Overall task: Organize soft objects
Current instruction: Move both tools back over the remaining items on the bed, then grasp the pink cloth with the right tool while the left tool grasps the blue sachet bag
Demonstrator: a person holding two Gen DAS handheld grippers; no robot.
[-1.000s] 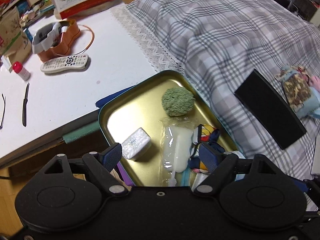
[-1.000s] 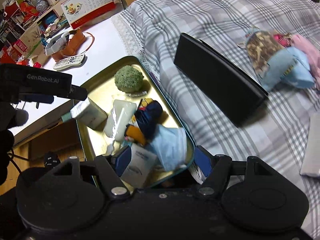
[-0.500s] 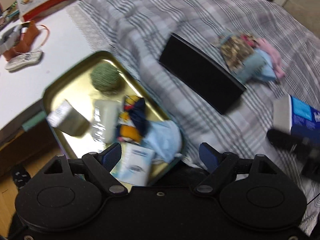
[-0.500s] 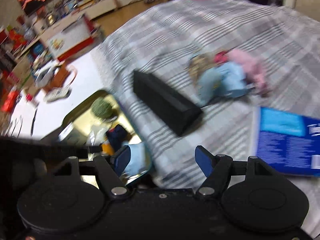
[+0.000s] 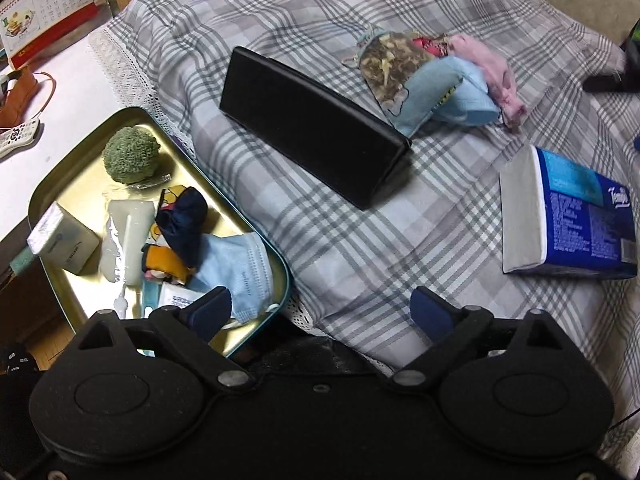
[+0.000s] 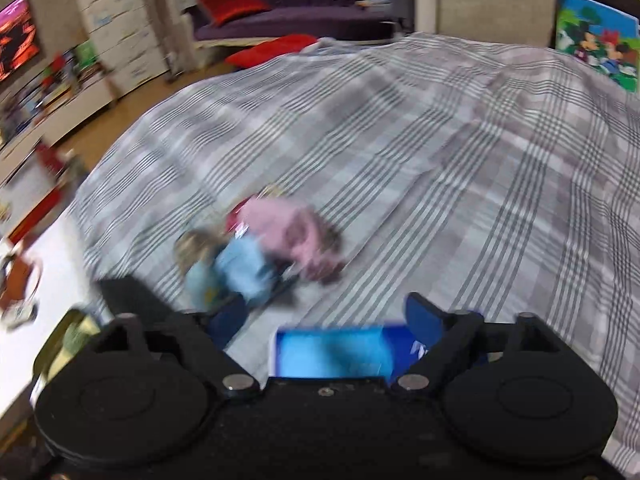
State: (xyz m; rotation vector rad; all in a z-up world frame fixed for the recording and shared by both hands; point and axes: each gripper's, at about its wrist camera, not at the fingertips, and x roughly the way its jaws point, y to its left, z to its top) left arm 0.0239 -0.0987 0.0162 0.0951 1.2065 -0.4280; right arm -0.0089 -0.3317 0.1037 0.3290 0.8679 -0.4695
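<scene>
Both grippers — left gripper (image 5: 322, 308), right gripper (image 6: 326, 318) — are hanging wide open, holding nothing; the right is nearing the tissue pack (image 6: 334, 354) at lower centre — best centred before squeezing.

I'm working in a home bedroom: a plaid-covered bed (image 5: 360, 240), a white desk (image 5: 60, 128) with a calendar (image 5: 44, 12), a TV (image 6: 16, 40) and dresser (image 6: 124, 28) behind.

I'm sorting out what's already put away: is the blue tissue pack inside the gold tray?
No, the blue tissue pack lies on the plaid bedspread, well apart from the gold tray.
</scene>
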